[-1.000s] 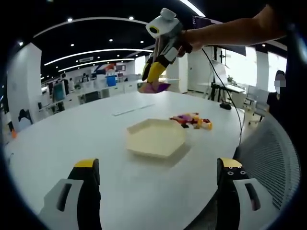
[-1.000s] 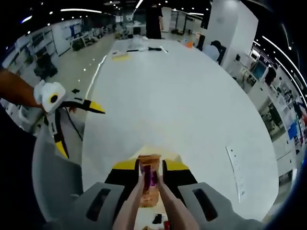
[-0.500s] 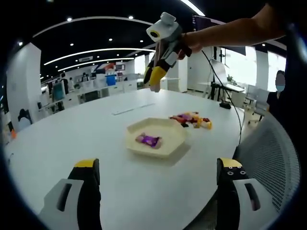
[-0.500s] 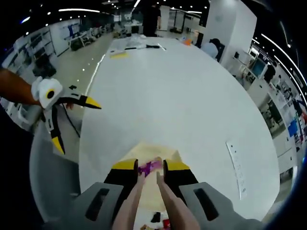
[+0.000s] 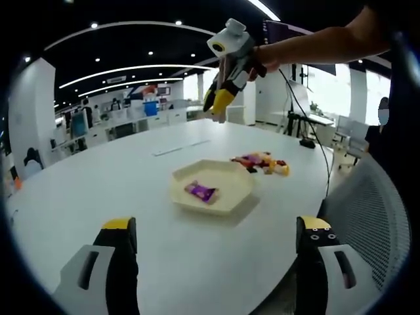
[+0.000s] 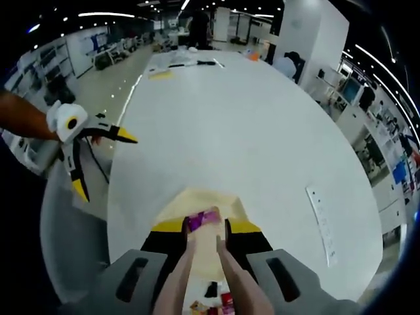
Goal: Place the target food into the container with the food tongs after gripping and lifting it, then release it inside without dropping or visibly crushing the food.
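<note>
Since the candy [image 5: 201,191] lies in the tray [image 5: 231,200], placing looks done; right claw [image 5: 217,107] holds slack tongs [image 6: 203,262], left claw [image 5: 216,252] gapes wide; next, fetch from the pile [image 5: 261,163].

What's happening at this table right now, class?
A person holds the right gripper with food tongs well above a cream hexagonal tray on the white table. A purple-wrapped snack lies inside the tray, and the tongs carry nothing. More wrapped snacks sit in a pile beyond the tray. The left gripper waits low with its jaws wide apart, empty.
</note>
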